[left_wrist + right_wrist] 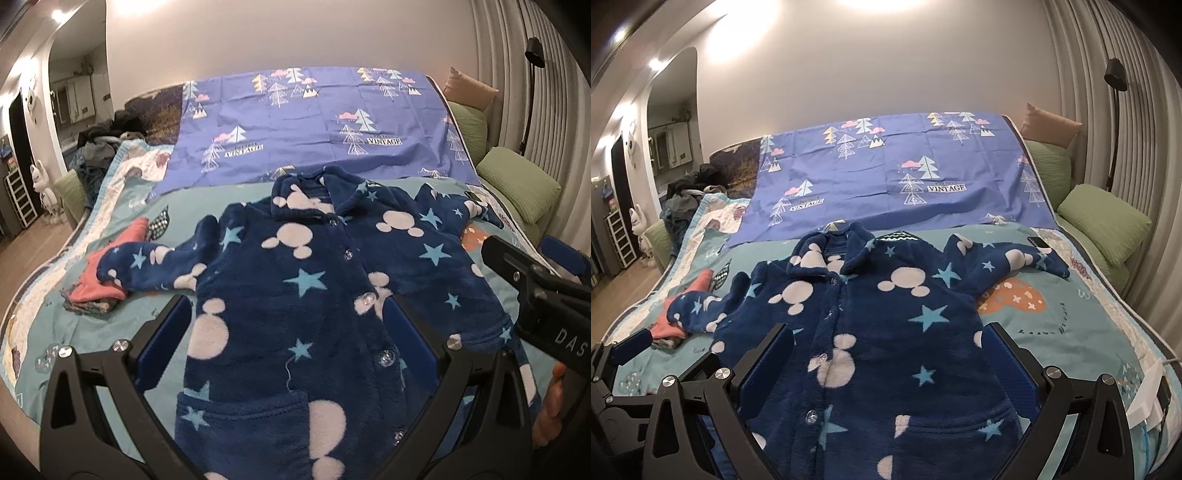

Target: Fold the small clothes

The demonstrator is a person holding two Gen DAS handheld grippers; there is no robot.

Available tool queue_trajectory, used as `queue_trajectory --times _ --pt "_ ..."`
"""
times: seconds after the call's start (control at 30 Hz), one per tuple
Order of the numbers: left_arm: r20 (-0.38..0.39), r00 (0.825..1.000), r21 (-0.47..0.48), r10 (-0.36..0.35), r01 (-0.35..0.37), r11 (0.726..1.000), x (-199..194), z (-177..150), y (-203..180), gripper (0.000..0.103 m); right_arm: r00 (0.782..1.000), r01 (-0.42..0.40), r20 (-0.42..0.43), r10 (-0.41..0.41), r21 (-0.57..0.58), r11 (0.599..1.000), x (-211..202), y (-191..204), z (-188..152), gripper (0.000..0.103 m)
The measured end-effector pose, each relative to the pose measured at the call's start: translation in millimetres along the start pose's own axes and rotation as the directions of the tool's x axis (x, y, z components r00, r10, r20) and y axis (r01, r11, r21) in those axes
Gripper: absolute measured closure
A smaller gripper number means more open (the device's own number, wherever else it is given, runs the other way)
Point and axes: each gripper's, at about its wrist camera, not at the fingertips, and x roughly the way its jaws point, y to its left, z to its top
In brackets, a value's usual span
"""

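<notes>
I'm hovering both tools over the navy fleece top (pixel 295 295), lying spread flat and unfolded on the bed quilt (pixel 1071 332). Left gripper (pixel 288 317) and right gripper (pixel 890 347) are gaping, empty. A folded pile (pixel 99 291) is sitting beside its sleeve.

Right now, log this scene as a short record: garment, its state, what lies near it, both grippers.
garment: navy fleece top with white mouse heads and blue stars
state: laid flat, front up, buttoned, both sleeves spread out, unfolded
surface: teal printed quilt on a bed
near left sleeve: small folded pile, coral piece on top, sleeve end resting on it
behind: purple tree-print sheet
left gripper: open, over the top's lower front
right gripper: open, over the top's lower front
</notes>
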Motion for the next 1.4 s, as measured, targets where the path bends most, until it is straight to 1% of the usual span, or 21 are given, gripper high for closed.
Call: queue_trajectory --times 0.1,0.17,0.23,0.37,0.6,0.73,0.9,1.0,1.2,1.3,1.4 --pt "-0.002 1.0 0.017 0.024 -0.024 1.0 1 -1 1 0.0 1.0 -0.004 -0.003 0.004 -0.006 1.0 0 4 0 0.0" --pt "-0.025 1.0 0.012 0.007 -0.007 1.0 2 0 3 0.0 1.0 -0.004 -0.003 0.004 -0.01 1.0 0 6 1 0.0" --pt "-0.027 0.999 -0.005 -0.019 0.019 1.0 4 0 7 0.0 1.0 -0.002 -0.003 0.002 -0.016 1.0 0 8 1 0.0" --pt "0.004 0.999 -0.031 -0.049 0.049 0.998 3 -1 13 0.0 1.0 0.001 -0.006 -0.002 -0.021 1.0 1 13 1 0.0" --pt "-0.007 0.992 -0.087 -0.124 0.123 0.989 10 -7 20 0.0 1.0 -0.004 -0.014 0.004 -0.031 0.999 5 23 3 0.0" --pt "-0.003 0.993 -0.106 -0.119 0.118 0.987 13 -9 26 0.0 1.0 -0.006 -0.019 0.005 -0.045 0.999 8 29 3 0.0" --pt "0.006 0.993 -0.154 -0.121 0.121 0.981 17 -12 39 0.0 1.0 -0.012 -0.024 0.01 -0.064 0.998 11 39 4 0.0" --pt "-0.005 0.995 -0.158 -0.102 0.1 0.982 22 -13 47 0.0 1.0 -0.014 -0.027 0.012 -0.074 0.997 14 46 6 0.0" --pt "-0.011 0.993 -0.206 -0.117 0.112 0.972 34 -14 75 0.0 0.999 -0.022 -0.036 0.019 -0.102 0.994 24 62 9 0.0" --pt "-0.014 0.991 -0.248 -0.135 0.127 0.96 43 -14 95 0.0 0.999 -0.03 -0.045 0.025 -0.123 0.992 31 73 10 0.0" --pt "-0.024 0.991 -0.303 -0.13 0.116 0.946 58 -18 126 0.0 0.997 -0.046 -0.064 0.037 -0.148 0.988 43 81 10 0.0"
